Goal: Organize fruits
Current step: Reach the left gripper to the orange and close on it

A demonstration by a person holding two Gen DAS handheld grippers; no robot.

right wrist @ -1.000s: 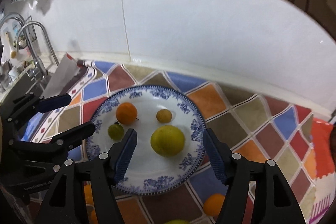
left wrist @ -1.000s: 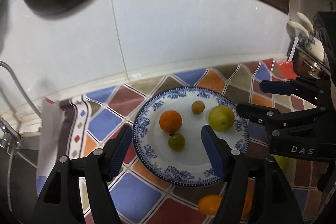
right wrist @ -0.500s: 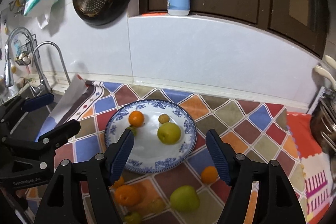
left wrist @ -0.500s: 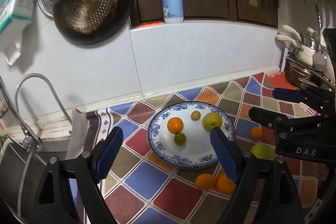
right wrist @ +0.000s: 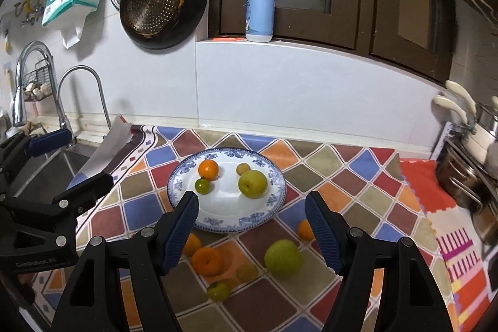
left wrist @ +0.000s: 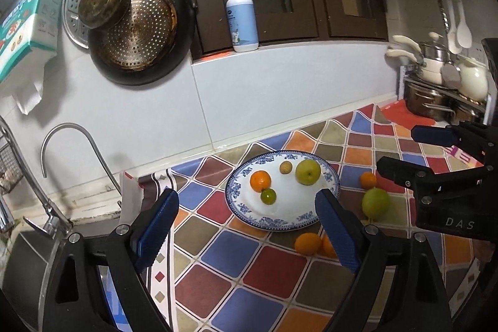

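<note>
Four fruits on plate (right wrist: 277,176) — others beside.

Left gripper (left wrist: 246,226): jaws opening, standing wide, nothing between the pads.
Right gripper (right wrist: 252,227): jaws standing apart, gripping nothing, pointing slightly downward.

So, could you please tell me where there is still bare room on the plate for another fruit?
The blue-rimmed white plate is bare across its near half, below the small green citrus and the large yellow-green apple. The far half is crowded, also holding the orange mandarin and small tan fruit.
</note>
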